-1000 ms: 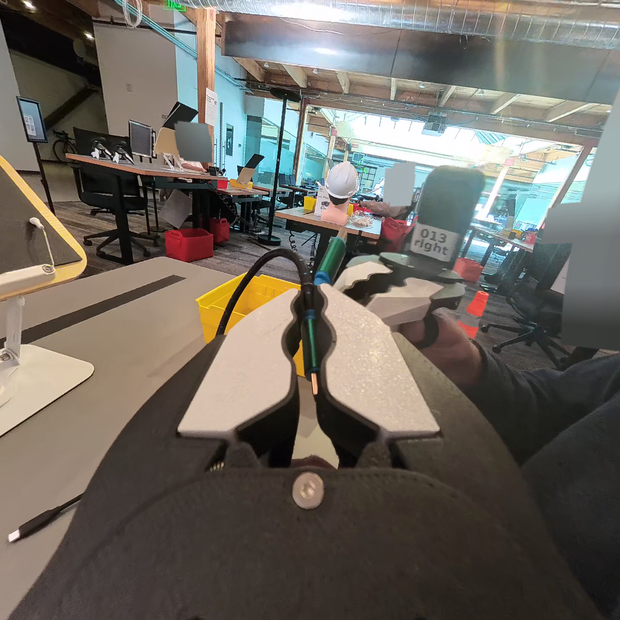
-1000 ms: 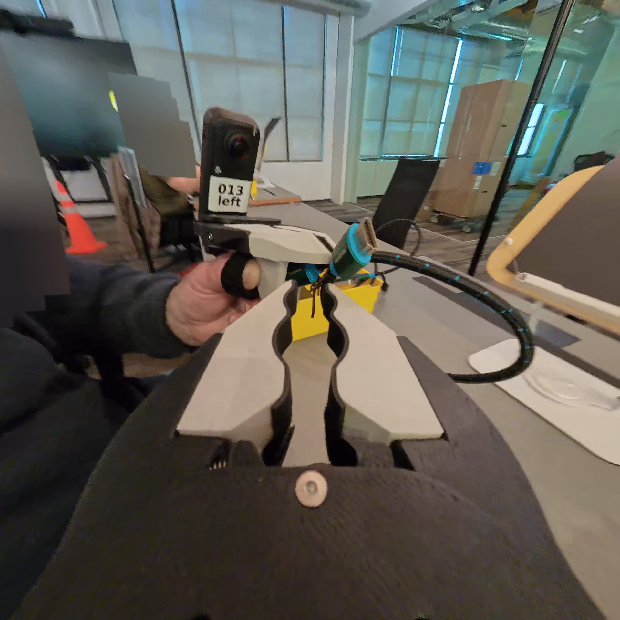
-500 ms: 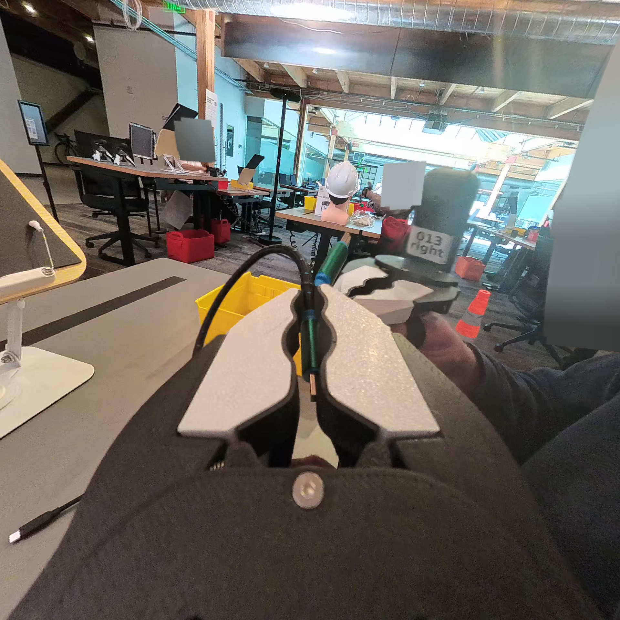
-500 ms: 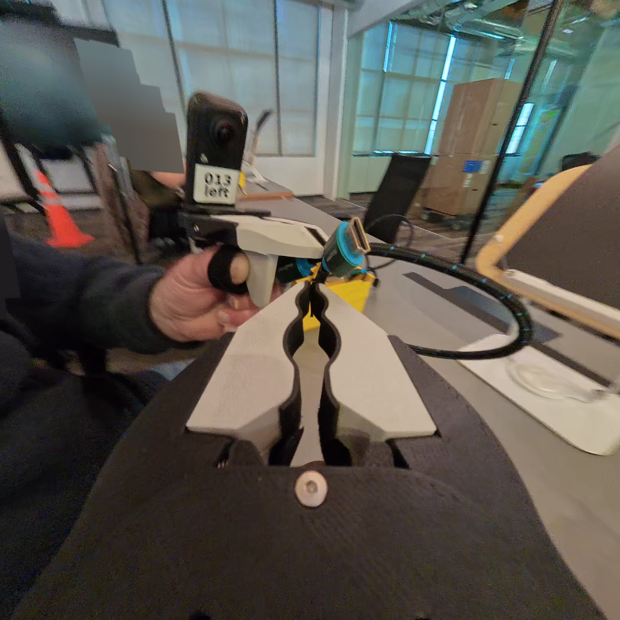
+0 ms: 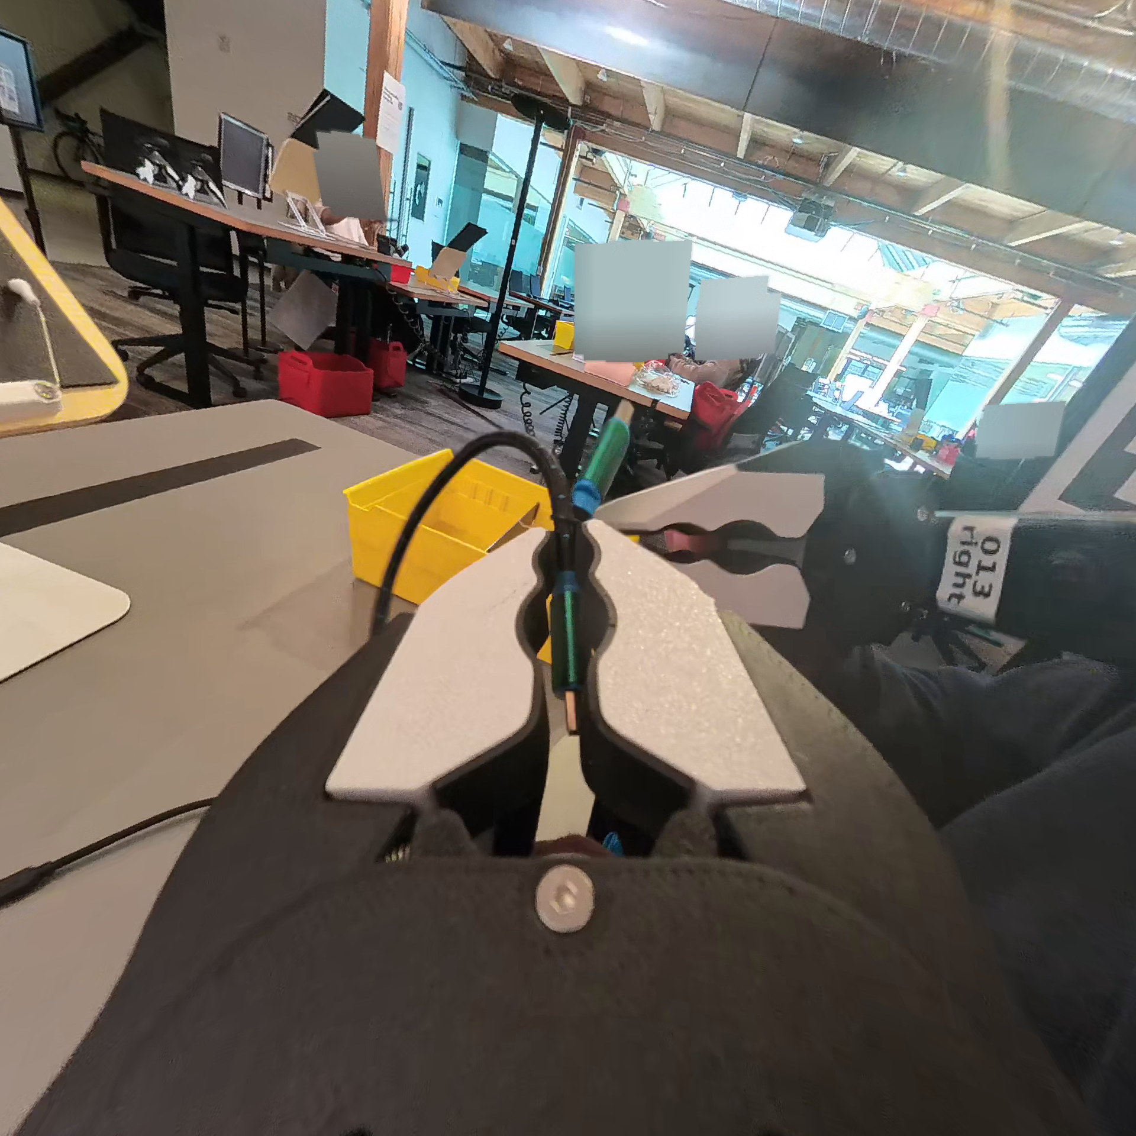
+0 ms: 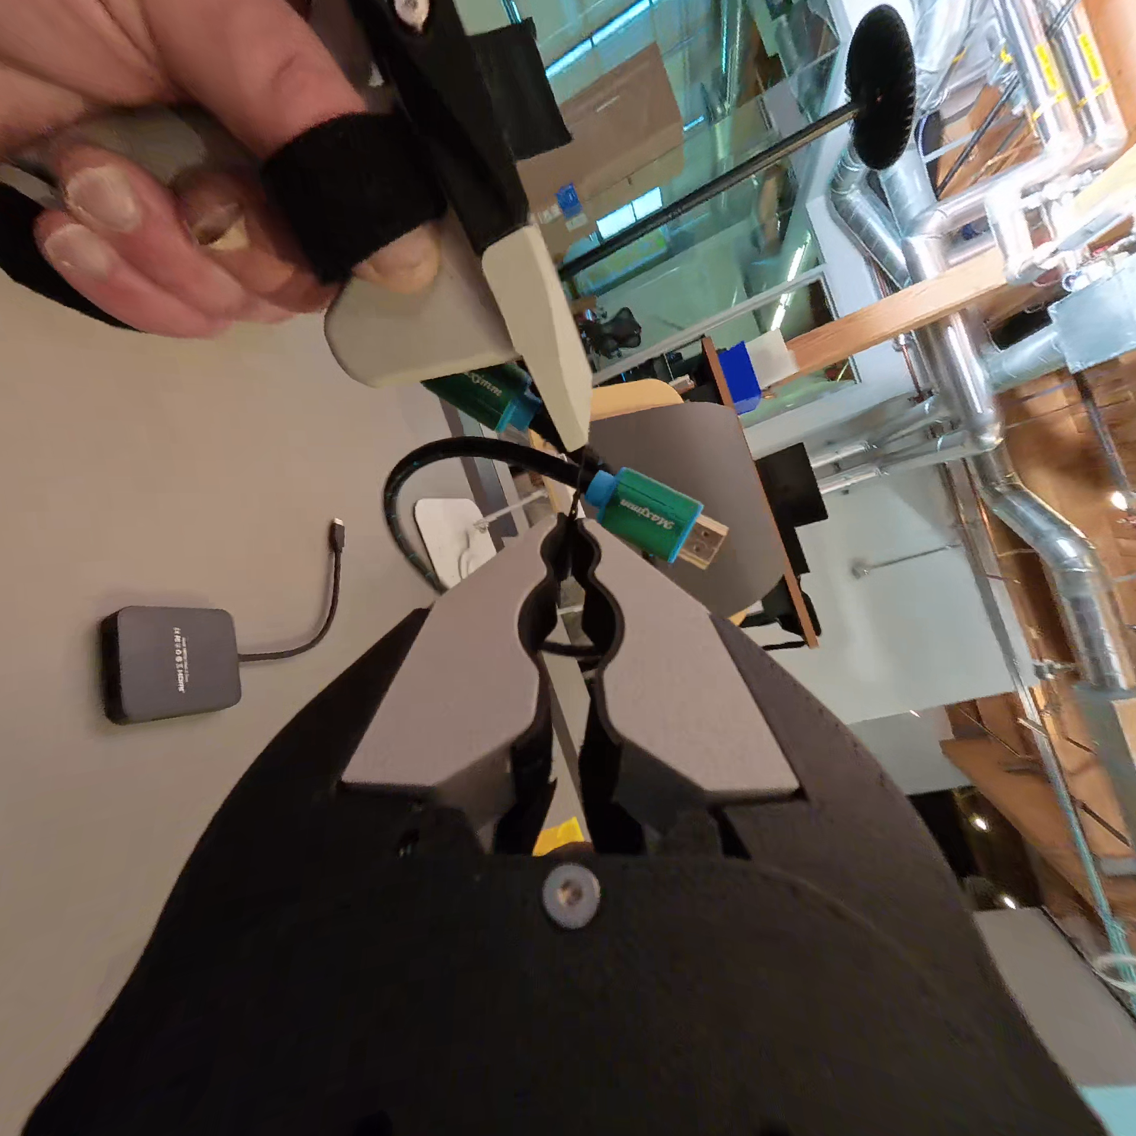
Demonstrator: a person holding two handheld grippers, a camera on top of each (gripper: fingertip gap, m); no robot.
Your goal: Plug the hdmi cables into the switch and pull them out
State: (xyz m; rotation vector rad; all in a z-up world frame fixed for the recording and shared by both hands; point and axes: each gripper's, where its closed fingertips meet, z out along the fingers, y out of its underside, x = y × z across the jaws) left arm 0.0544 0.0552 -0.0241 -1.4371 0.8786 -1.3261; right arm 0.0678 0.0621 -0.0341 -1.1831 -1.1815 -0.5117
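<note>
Broadly, one grey tabletop point(image 5: 184, 645) carries everything, and two hand-held grippers meet above it. By count there are two green metal HDMI plugs with blue collars on black braided cable, one dark grey flat HDMI switch box, one yellow plastic bin and one white flat stand base.

The yellow plastic bin point(image 5: 430, 541) sits at the far edge of the tabletop; what shows of its inside looks bare, though the grippers hide part of it. The white flat stand base point(image 5: 43, 608) lies toward the tabletop's left edge in the left wrist view.

The left hand-held gripper point(image 5: 568, 621) is clenched on the first green HDMI plug point(image 5: 564, 633), which lies lengthwise between its grey fingers with the metal tip pointing back toward the camera; its black braided cable point(image 5: 430, 522) arcs out over the bin. The right hand-held gripper point(image 6: 568, 559) is tipped on its side, and its fingers are pinched together at the tips on a thin black tie by the cable, just behind the second green HDMI plug point(image 6: 651, 522), whose gold connector points away to the right.

The dark grey flat HDMI switch box point(image 6: 169, 664) lies on the tabletop, well apart from both plugs, its thin short lead point(image 6: 319, 615) trailing loose and ending in a small connector.
</note>
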